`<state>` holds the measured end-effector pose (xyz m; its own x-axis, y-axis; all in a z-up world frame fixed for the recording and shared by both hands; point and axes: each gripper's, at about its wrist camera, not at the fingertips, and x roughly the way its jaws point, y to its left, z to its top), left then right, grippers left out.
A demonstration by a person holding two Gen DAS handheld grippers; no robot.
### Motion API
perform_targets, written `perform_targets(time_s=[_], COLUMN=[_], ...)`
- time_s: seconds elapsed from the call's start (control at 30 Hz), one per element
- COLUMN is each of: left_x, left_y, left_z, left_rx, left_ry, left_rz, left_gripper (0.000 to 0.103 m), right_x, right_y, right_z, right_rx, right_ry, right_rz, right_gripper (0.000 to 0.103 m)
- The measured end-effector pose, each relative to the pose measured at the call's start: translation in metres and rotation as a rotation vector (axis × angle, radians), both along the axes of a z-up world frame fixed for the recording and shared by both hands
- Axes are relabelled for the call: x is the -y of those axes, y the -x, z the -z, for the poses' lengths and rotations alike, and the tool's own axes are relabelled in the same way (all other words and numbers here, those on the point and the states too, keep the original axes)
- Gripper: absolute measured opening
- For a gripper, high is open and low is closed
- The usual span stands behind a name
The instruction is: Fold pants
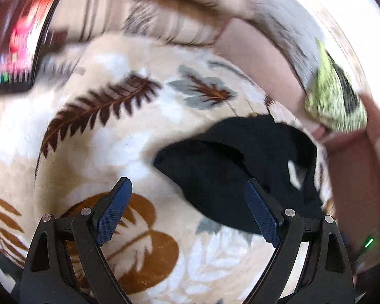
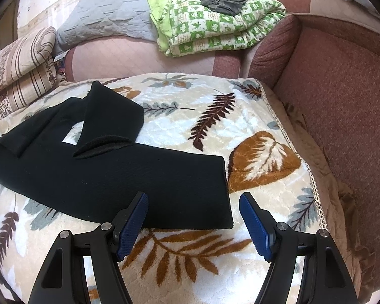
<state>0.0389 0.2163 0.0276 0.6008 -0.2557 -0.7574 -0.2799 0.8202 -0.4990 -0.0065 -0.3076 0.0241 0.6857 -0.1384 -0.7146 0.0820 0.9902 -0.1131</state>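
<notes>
Black pants [image 2: 109,172] lie on a cream leaf-patterned blanket [image 2: 215,116]. One leg runs toward the right gripper, its hem just ahead of the fingertips. The other leg is folded back near the waist. My right gripper [image 2: 193,200] is open and empty, just above the near leg's hem. In the left wrist view the picture is motion-blurred. The pants [image 1: 240,167] show as a dark bunched mass right of centre. My left gripper [image 1: 188,185] is open and empty above the blanket [image 1: 114,139], its right finger over the pants' edge.
A green-and-white folded quilt [image 2: 215,27] with a dark garment on it and a grey quilted pad [image 2: 106,22] lie on the pink sofa behind. A striped cushion [image 2: 17,71] sits at left. A reddish armchair [image 2: 342,88] stands at right. A lit screen [image 1: 20,50] shows at the left.
</notes>
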Motion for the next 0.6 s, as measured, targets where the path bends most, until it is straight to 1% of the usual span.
perform_targets(time_s=[0.03,0.1,0.17,0.2,0.23,0.3,0.37,0.4,0.47,0.53,0.6], left_x=[-0.009,-0.023,-0.031,-0.032,-0.032,-0.028,-0.026,-0.024,-0.022,-0.014,-0.004], left_y=[-0.004,-0.008,-0.019,-0.022,-0.026,-0.032,-0.037,-0.04,-0.042,-0.044,-0.047], left_z=[0.004,0.011,0.026,0.029,0.032,0.032,0.035,0.036,0.034,0.029,0.025], left_rx=[-0.03,-0.065,-0.113,-0.123,-0.122,-0.103,-0.083,-0.09,-0.078,-0.062,-0.056], left_ry=[0.039,0.124,0.219,0.249,0.279,0.314,0.384,0.396,0.39,0.381,0.336], left_rz=[-0.022,-0.045,-0.04,-0.035,-0.023,0.003,0.025,0.03,0.041,0.088,0.134], left_gripper=[0.09,0.09,0.09,0.09,0.09,0.09,0.09,0.09,0.09,0.09,0.09], right_x=[0.0,-0.001,-0.002,-0.003,-0.004,-0.007,-0.008,-0.008,-0.006,-0.005,-0.004], right_y=[0.0,-0.001,-0.002,-0.003,-0.003,-0.004,-0.004,-0.004,-0.005,-0.005,-0.005], right_z=[0.0,0.0,0.0,0.001,0.002,0.003,0.004,0.005,0.005,0.005,0.005], right_rx=[0.0,0.001,0.0,-0.004,-0.006,-0.008,-0.011,-0.015,-0.016,-0.014,-0.012], right_ry=[0.0,-0.002,-0.003,0.0,0.005,0.018,0.027,0.029,0.028,0.024,0.024], right_rz=[-0.002,-0.005,-0.007,-0.009,-0.012,-0.018,-0.02,-0.018,-0.012,-0.006,-0.002], right_gripper=[0.072,0.072,0.072,0.072,0.072,0.072,0.072,0.072,0.072,0.072,0.072])
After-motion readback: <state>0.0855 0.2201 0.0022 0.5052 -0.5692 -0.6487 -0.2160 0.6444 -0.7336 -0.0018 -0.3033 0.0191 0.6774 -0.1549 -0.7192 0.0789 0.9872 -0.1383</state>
